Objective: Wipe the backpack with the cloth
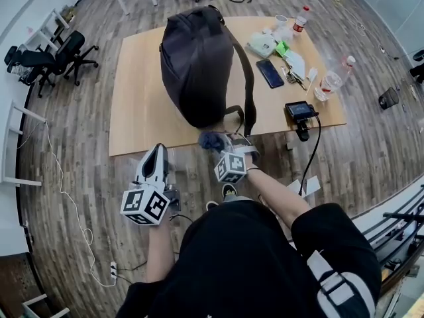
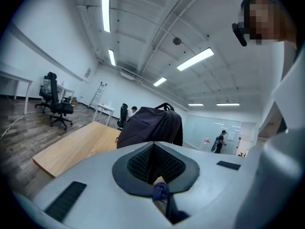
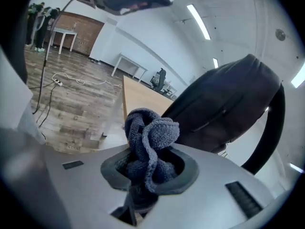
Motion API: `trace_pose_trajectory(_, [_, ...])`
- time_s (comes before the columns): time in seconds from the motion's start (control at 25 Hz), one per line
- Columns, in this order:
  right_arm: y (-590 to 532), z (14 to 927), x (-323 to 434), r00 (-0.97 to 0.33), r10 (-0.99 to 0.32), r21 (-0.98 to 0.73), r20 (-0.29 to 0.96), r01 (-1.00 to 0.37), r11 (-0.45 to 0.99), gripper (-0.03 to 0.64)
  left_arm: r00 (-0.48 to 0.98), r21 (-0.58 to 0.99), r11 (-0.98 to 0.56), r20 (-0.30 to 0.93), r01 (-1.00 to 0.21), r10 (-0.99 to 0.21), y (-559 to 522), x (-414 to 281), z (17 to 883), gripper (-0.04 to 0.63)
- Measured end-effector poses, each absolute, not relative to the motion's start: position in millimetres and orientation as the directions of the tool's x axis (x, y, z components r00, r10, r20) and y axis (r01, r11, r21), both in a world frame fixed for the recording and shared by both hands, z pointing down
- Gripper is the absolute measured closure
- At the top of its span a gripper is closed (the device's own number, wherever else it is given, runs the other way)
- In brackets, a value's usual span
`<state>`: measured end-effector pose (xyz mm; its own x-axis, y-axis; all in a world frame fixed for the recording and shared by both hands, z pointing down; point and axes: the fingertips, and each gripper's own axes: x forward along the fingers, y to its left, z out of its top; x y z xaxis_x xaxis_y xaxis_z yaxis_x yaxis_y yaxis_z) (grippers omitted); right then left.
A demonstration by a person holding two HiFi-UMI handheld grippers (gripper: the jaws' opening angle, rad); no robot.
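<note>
Far to the left of the left tongs [image 1: 157,152], a black office chair [image 1: 63,55] stands on the wooden floor. The left tongs are held low, in front of the near edge of the desk [image 1: 136,105] and off it. Their two jaws are pressed together and nothing is between the pads. Ahead of them and a little to their right, the dark backpack [image 1: 199,65] stands on the desk, with its shoulder strap on the side that faces the right tongs [image 1: 225,146]. The right tongs are at the near edge of the desk, just before the bottom of the backpack. Their jaws are clamped on a bunched blue-grey cloth [image 3: 150,137], which sticks out beyond the tips. Whether the cloth touches the backpack cannot be told. To the right of the right tongs, a small camera [image 1: 300,111] with a cable sits at the desk edge. Farther ahead on that side lie a dark phone [image 1: 270,73] and a clear plastic bottle [image 1: 333,78].
</note>
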<state>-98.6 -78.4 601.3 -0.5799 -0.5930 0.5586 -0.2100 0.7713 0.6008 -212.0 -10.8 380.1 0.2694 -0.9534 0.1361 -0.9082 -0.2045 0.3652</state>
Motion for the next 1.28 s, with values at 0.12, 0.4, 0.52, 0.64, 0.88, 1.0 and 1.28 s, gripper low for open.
trace_pose_trajectory(0.12, [-47,579,-101,-0.659,-0.55,0.549,0.513,-0.24,0.801,0.537,0.183,0.388,-0.117,0.139,-0.914,-0.973,-9,-221,389,0.578])
trace_pose_trajectory(0.4, [-11,451,-86,-0.791,-0.566,0.325,0.231,-0.486,0.811,0.537,0.186,0.372,-0.132,0.115,-0.919,-0.976,-13,-197,384,0.578])
trace_pose_trajectory(0.52, [-16,415,-63,-0.774,-0.62,0.124,0.129,-0.607,0.785,0.537,0.211,0.36,-0.164,0.095,-0.918,-0.973,-19,-181,377,0.578])
trace_pose_trajectory(0.64, [-22,415,-35,-0.726,-0.682,-0.065,0.091,-0.687,0.724,0.537,0.266,0.35,-0.221,0.085,-0.91,-0.96,-26,-159,374,0.578])
trace_pose_trajectory(0.88, [-18,414,4,-0.639,-0.768,-0.118,0.052,-0.767,0.631,0.537,0.345,0.333,-0.299,0.088,-0.894,-0.934,-32,-122,375,0.578])
trace_pose_trajectory(1.0, [-20,417,18,-0.604,-0.795,-0.129,0.054,-0.794,0.594,0.537,0.376,0.332,-0.327,0.094,-0.885,-0.922,-36,-107,378,0.578])
trace_pose_trajectory(1.28, [-20,424,27,-0.589,-0.805,-0.129,0.075,-0.806,0.578,0.537,0.435,0.331,-0.381,0.102,-0.863,-0.895,-41,-83,380,0.578])
